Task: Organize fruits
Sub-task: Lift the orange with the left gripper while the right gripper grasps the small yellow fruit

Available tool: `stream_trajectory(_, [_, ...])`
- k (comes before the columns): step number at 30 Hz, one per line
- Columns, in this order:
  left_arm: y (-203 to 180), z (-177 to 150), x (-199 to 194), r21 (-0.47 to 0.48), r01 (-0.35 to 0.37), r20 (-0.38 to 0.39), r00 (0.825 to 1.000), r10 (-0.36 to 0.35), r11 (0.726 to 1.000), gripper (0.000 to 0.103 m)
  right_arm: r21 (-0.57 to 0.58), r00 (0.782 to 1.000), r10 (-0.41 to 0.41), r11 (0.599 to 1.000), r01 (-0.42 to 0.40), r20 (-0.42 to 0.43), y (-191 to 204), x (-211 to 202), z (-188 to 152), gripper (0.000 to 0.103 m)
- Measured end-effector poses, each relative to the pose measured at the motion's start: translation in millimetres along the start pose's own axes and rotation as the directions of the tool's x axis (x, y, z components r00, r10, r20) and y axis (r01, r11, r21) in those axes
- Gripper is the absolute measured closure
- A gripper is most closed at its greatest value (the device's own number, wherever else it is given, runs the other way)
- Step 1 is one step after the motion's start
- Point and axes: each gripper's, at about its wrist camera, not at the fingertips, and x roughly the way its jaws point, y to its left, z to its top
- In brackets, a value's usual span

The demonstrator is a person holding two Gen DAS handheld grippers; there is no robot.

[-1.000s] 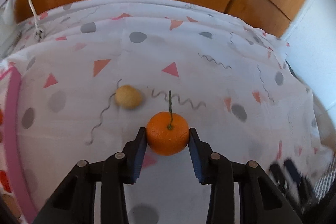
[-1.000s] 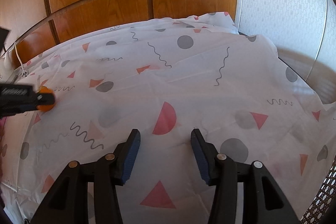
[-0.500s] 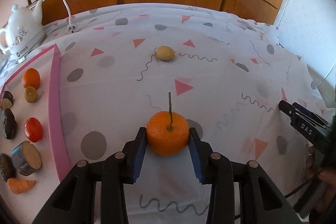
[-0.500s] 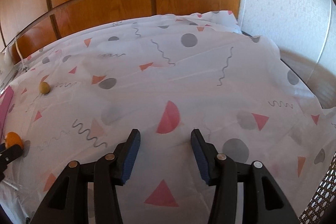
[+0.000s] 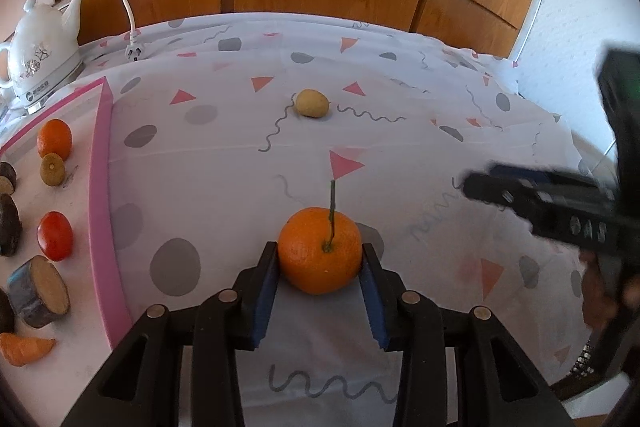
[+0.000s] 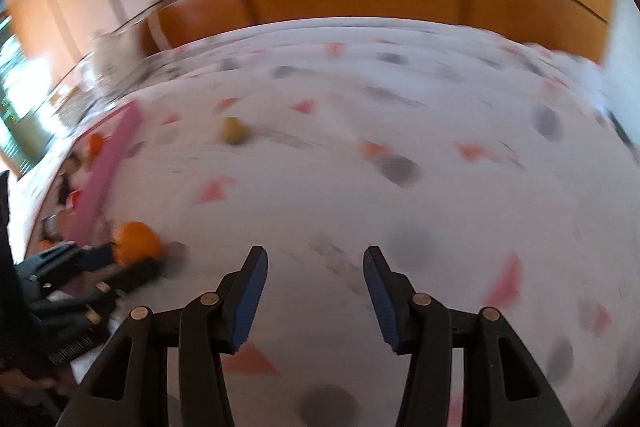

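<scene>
A patterned tablecloth is spreading out ahead of both grippers, and off to the left of the left gripper a pink-rimmed tray is lying with sorted produce already on it: a small orange, a red tomato, a cut log-like piece, a carrot and some dark items, apparently the collecting place for this tidy-up. Beyond the tray, far to the left, a white electric kettle is standing with its cord and plug trailing on the cloth. The left gripper is clamping a mandarin between its blue pads, the jaws closed snugly on the fruit's two flanks and the stem pointing up and away, a hold that probably suits carrying it sideways to the tray without rolling. The fruit is sitting right at the fingertips, seemingly raised a little off the cloth, though I cannot tell for sure. Straight ahead of that gripper, well apart, a small yellowish fruit is resting alone on the cloth, likely the next thing to gather. The right gripper is hanging with its jaws spread wide and nothing between them; its view is blurred, with the yellowish fruit ahead and to its left.
</scene>
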Motion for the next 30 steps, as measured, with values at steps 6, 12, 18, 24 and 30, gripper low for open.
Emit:
stream_trajectory(6, [2.6,-2.4,-0.5,0.006,0.023,0.021,1.000,-0.023,1.000,0.063,-0.144,0.996,0.086,0.986,-0.088,-0.023,40.7,27.4,51.0,0.060])
stream_trajectory(12, [2.4,-2.9,-0.5,0.016,0.027,0.029,0.999,-0.027,1.000,0.063,-0.237,0.997,0.063,0.969,-0.074,-0.053,65.6,67.8,87.3,0.060])
stream_trajectory(18, [1.4,-4.1,0.1,0.027,0.022,0.034,0.999,-0.023,0.999,0.063,-0.272,0.997,0.015,0.962,-0.036,-0.079,73.7,100.1,93.2,0.077])
stream_trajectory(24, [0.7,-4.6,0.1,0.024,0.019,0.036,0.999,-0.019,1.000,0.063,-0.197,1.000,-0.012,0.980,0.006,-0.029,55.8,62.2,71.7,0.077])
stream_trajectory(30, [-1.3,-6.5,-0.2,0.035,0.002,0.036,0.999,-0.003,0.999,0.063,-0.079,0.991,-0.133,0.988,0.131,-0.015,15.7,14.7,16.7,0.077])
